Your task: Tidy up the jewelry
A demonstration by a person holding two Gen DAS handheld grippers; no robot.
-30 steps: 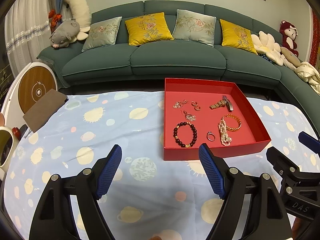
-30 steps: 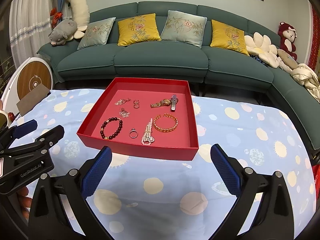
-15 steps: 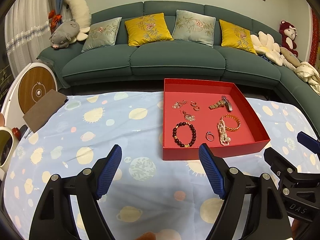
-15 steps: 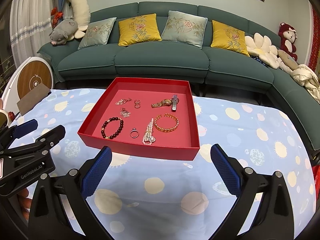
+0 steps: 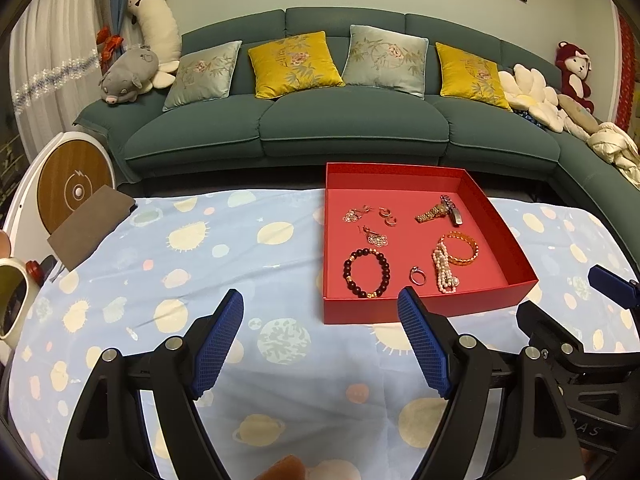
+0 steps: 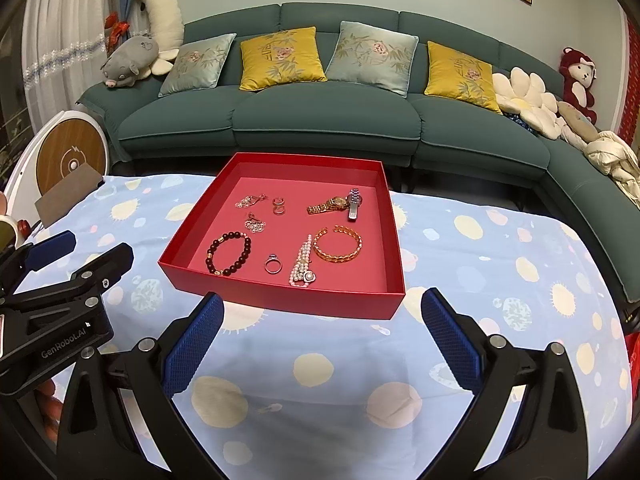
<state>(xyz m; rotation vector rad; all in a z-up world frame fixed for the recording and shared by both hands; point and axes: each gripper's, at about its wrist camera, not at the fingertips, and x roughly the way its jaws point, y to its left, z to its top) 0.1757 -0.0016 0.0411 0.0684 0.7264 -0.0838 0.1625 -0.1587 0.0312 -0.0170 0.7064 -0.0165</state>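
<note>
Grippers come first, closest of all. Left gripper has its blue pads spread wide with nothing between them, and it hangs over the cloth just in front of the tray, toward the tray's left corner. Right gripper is spread wide too and holds nothing; it sits just in front of the tray's near wall.

Next is the tray, a flat red box on the blue spotty cloth. All the jewelry lies inside it. By the tray's near wall are the dark bead bracelet, the ring and the pearl string, in a row from left to right. The gold bangle lies just past the pearls, touching or almost touching them. Farther back in the tray, on the left, are sparkly earrings and two small hoops. On the right, near the tray's back wall, lie a gold watch and a silver watch that touch each other.

Behind the tray is a green sofa with yellow and grey pillows.
</note>
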